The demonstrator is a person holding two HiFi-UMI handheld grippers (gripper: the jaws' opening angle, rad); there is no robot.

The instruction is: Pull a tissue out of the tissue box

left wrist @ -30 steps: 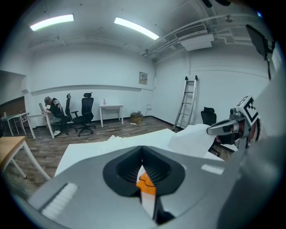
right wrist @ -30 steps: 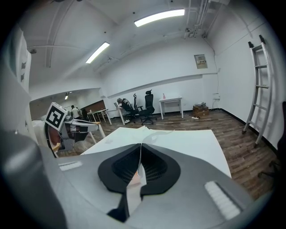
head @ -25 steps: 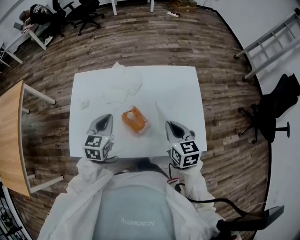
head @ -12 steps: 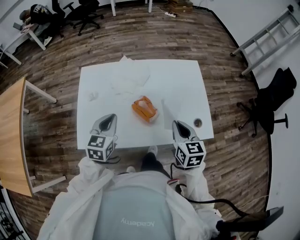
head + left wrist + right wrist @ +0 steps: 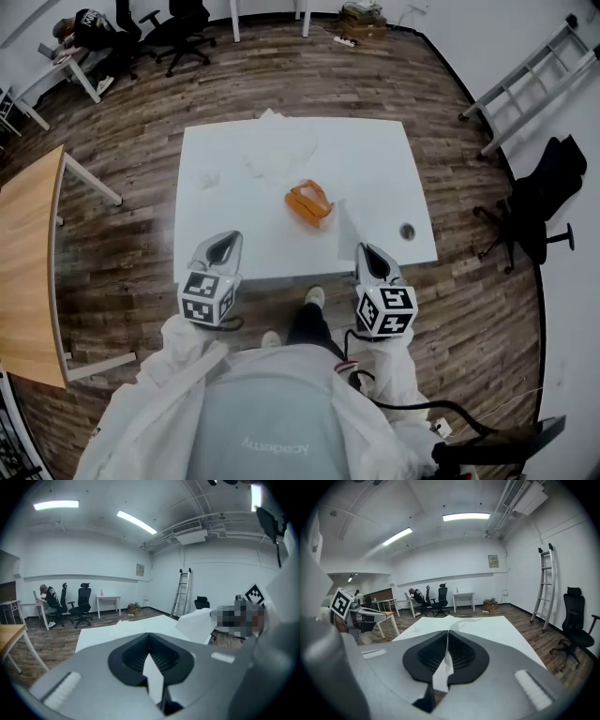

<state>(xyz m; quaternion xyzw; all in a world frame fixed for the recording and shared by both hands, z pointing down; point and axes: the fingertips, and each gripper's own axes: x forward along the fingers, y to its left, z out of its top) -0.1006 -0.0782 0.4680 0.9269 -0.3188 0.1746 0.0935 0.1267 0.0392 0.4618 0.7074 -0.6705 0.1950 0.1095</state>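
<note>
Left gripper (image 5: 225, 240) and right gripper (image 5: 367, 251), both pressed together and empty, at the desk (image 5: 375, 159) edge. Reaching in unopened, they would likely shove the light tissue box (image 5: 310, 204) aside.

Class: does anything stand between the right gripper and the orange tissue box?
Nothing visible does. Only bare white table separates the right gripper from the tissue box; the small round object sits off to the side.

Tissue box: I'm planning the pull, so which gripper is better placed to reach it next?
Right, probably. In the head view the right gripper sits nearer the box than the left gripper does. Both are shut and empty, so it must open first.
</note>
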